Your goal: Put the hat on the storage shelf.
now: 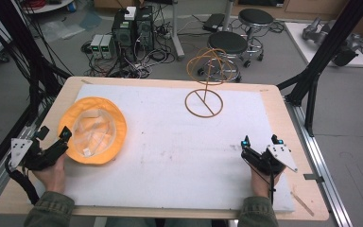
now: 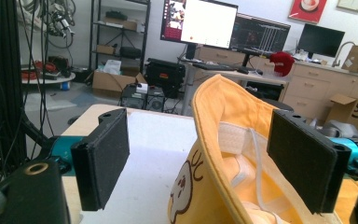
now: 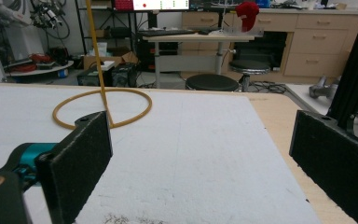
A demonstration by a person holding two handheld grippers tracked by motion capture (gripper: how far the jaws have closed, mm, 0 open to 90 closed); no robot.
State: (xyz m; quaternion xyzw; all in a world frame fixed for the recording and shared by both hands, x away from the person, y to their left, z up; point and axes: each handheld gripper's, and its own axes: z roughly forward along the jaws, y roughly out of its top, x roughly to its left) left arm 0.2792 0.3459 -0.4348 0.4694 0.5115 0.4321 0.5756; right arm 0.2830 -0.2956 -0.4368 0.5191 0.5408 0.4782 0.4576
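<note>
Orange-yellow soft cloth bucket hat (image 1: pixel 92 130) lies crown-down on the white foam-like mat (image 1: pixel 170 156) that covers the pale wooden table (image 1: pixel 283 123), its floppy round brim spread and its paler lining with a white inner band facing up. From the left gripper view, the brim's edge rises between the two flat black, rough-textured pads (image 2: pixel 103 156), and a brown printed figure shows on the hat's outside. The left gripper (image 1: pixel 53 134) sits at the hat's near-left edge with its jaws spread wide, one on each side of the brim and not pressing it. Well to the right of the hat, the right gripper (image 1: pixel 260 140) rests over bare mat, jaws likewise wide apart and holding nothing. Beyond the hat, toward the table's far edge, a thin tan wire stand (image 1: pixel 204 90) rises from a flat ring base with a loop on top.
</note>
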